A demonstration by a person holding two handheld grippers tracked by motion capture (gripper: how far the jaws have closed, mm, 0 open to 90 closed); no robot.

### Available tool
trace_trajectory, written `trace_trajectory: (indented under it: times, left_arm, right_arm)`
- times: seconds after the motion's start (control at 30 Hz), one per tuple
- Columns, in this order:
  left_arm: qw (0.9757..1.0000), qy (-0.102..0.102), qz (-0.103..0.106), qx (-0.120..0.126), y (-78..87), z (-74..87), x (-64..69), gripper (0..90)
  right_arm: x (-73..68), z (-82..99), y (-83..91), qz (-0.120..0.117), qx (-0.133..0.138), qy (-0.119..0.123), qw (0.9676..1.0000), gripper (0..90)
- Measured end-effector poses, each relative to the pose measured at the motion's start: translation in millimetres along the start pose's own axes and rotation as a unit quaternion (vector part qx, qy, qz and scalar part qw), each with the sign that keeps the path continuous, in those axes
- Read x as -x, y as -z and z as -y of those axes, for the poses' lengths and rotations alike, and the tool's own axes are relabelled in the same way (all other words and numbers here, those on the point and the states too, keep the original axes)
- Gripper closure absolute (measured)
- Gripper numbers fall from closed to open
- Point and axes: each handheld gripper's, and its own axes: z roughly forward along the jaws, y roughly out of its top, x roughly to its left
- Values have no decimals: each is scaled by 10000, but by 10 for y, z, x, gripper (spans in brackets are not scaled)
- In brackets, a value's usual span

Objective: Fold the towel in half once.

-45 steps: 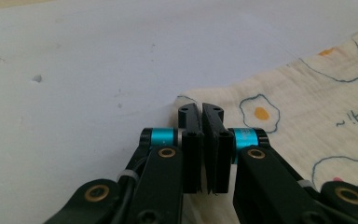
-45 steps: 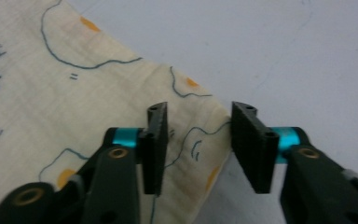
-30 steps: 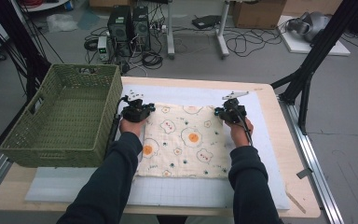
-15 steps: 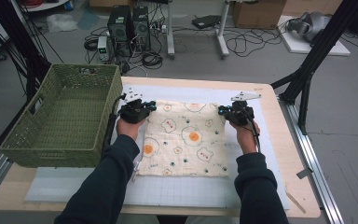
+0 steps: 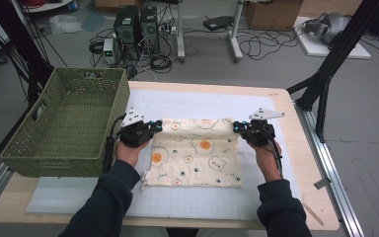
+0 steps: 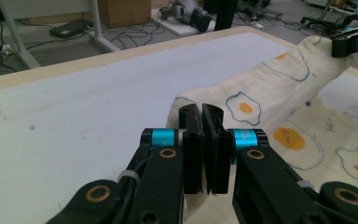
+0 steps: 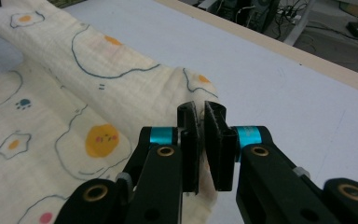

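A cream cloth (image 5: 197, 158) printed with fried eggs and small bears lies on the white mat (image 5: 202, 101). Its far edge is lifted and rolled back toward the person. My left gripper (image 5: 154, 126) is shut on the cloth's far left corner, and my right gripper (image 5: 238, 127) is shut on its far right corner. In the left gripper view the jaws (image 6: 201, 114) pinch a corner, and the cloth (image 6: 270, 93) stretches away as a raised fold. In the right gripper view the jaws (image 7: 200, 112) clamp the other corner of the cloth (image 7: 98, 70).
A green woven basket (image 5: 54, 163) stands on the left of the table, close to my left hand. The wooden table edge (image 5: 296, 148) runs along the right. Beyond the table the floor holds computer cases, cables and black stand legs (image 5: 325, 84).
Both grippers have come toward the person and risen a little, drawing the cloth's far edge back over the rest of it. The cloth now looks shorter from far to near.
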Motion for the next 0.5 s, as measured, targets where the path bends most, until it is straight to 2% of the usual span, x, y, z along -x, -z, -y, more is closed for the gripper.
trace_trajectory:
  times: [0.07,0.17,0.3,0.43,0.5]
  left_arm:
    - [10000,-74,57,-1,58,37,50,864]
    - [9995,-278,122,-68,130,76,121,865]
    - [9995,-273,147,-15,211,98,144,865]
    - [9992,-379,139,-81,280,134,174,864]
    - [9991,-370,178,-70,320,166,195,864]
  right_arm:
    - [-49,10,47,-26,-66,56,10000,850]
    - [-148,45,127,-40,16,123,9999,849]
    - [-263,131,183,-72,-37,229,9997,849]
    - [-333,212,251,-118,-12,190,9997,849]
    - [-368,244,283,-150,3,161,9998,849]
